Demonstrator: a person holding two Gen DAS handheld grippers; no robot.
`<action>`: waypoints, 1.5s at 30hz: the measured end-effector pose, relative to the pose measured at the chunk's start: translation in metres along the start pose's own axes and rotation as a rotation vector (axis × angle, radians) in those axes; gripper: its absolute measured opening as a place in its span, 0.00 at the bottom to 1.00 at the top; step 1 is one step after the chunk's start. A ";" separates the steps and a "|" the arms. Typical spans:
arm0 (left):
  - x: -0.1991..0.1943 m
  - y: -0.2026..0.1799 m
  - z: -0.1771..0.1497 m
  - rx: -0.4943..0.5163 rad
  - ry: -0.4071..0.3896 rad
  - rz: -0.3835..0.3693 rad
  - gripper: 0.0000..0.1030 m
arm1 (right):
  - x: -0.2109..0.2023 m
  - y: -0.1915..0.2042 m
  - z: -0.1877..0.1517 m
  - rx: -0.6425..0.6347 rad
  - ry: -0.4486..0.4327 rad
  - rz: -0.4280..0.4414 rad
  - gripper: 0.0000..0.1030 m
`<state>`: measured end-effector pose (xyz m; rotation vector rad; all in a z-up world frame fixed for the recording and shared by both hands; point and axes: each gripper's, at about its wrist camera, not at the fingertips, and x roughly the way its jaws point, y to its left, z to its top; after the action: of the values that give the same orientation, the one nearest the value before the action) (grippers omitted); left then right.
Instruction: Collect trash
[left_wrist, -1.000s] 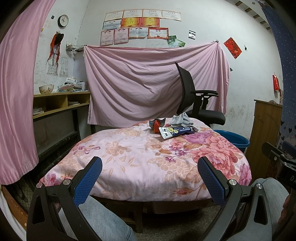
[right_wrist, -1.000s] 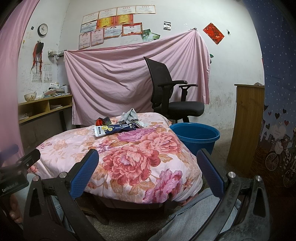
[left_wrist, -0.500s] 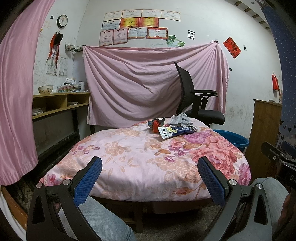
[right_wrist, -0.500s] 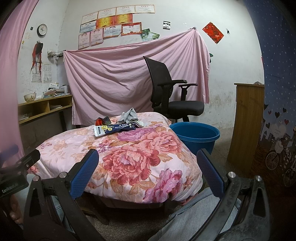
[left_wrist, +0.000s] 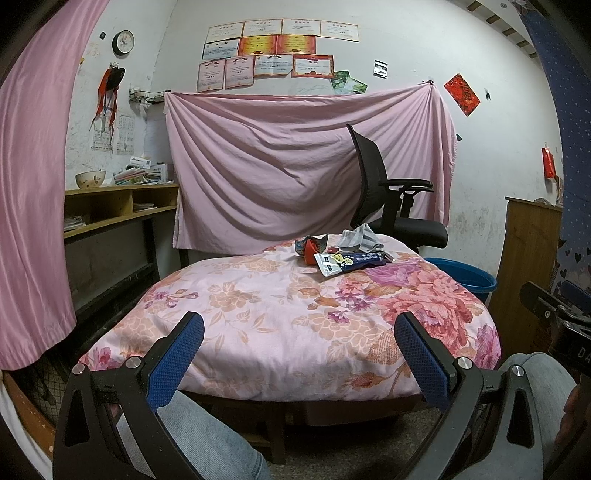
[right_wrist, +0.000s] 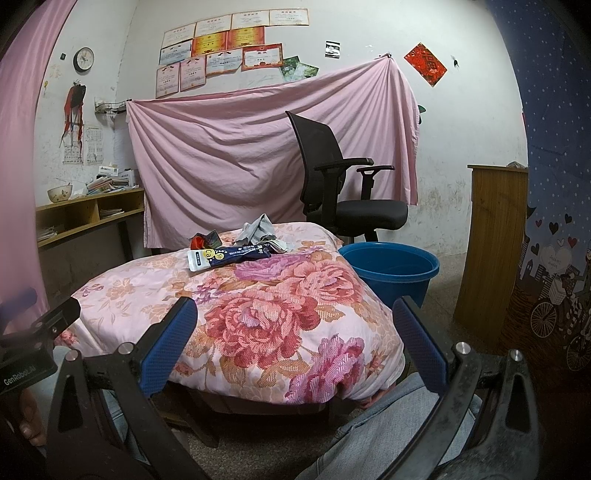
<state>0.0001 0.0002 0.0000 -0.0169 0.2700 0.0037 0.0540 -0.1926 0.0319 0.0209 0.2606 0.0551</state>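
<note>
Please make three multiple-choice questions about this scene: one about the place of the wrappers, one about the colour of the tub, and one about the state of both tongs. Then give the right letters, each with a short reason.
1. Where do the snack wrappers lie?
A. on the floral quilt
B. in the tub
C. on the chair seat

2. What colour is the plastic tub on the floor?
A. red
B. blue
C. white

3. In what state are the left tongs and the right tongs?
A. both shut on a wrapper
B. one open, one shut
C. both open and empty

Answers:
1. A: the wrappers rest in a small pile on the far part of the floral quilt.
2. B: its rim and wall are blue.
3. C: in each wrist view the blue pads stand wide apart with nothing between them.
</note>
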 end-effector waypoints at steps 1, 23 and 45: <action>0.000 0.000 0.000 0.000 0.000 0.000 0.98 | 0.000 0.000 0.000 0.001 0.000 0.000 1.00; -0.002 0.001 0.001 -0.004 -0.017 0.007 0.98 | 0.001 0.004 -0.003 -0.003 0.003 0.013 1.00; 0.050 0.014 0.052 -0.045 -0.039 -0.022 0.98 | 0.040 0.009 0.045 -0.034 -0.043 0.065 1.00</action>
<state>0.0619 0.0151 0.0361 -0.0643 0.2309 -0.0118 0.1041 -0.1816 0.0653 -0.0037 0.2160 0.1232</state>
